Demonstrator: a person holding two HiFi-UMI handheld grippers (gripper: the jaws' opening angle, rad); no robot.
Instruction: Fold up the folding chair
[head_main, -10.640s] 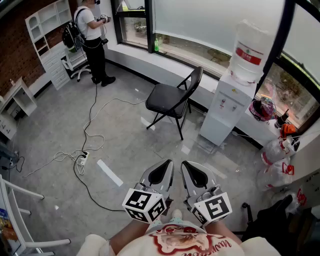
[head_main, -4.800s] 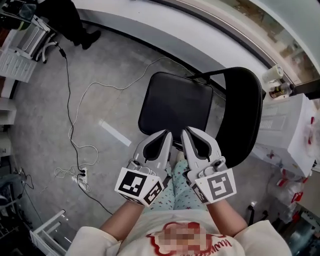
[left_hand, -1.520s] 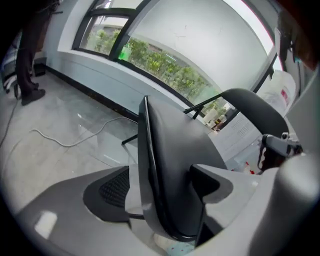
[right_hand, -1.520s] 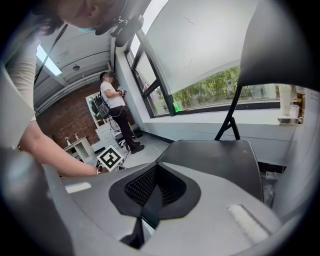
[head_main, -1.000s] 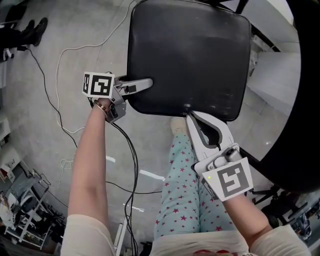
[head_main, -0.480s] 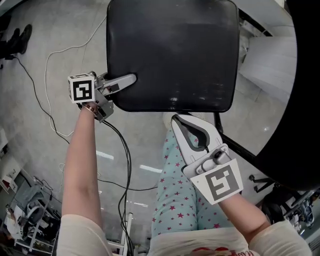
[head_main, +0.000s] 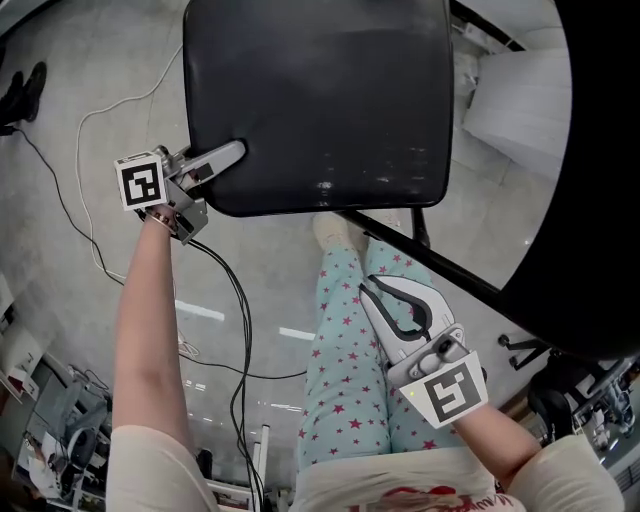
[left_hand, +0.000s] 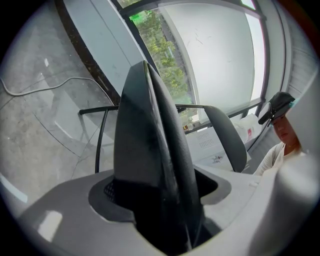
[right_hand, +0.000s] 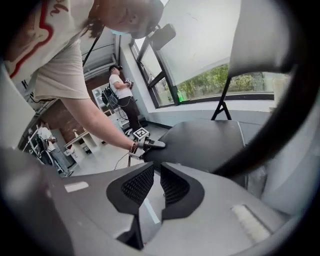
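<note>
**A:** What is closest to the person?

**B:** The right gripper (head_main: 372, 291). It hangs just above the leg in star-printed trousers (head_main: 345, 350), apart from the chair. Its jaws have just been opening. They stand a little apart, with nothing between them.

**A:** And the left gripper (head_main: 232, 152)?

**B:** It is farther out, at the left edge of the seat (head_main: 380, 60). Its jaws are clamped on that edge.

**A:** Where is the folding chair (head_main: 320, 100)?

**B:** It stands on the grey floor (head_main: 80, 230), not folded. In the head view its black backrest (head_main: 600, 200) curves down the right side.
</note>
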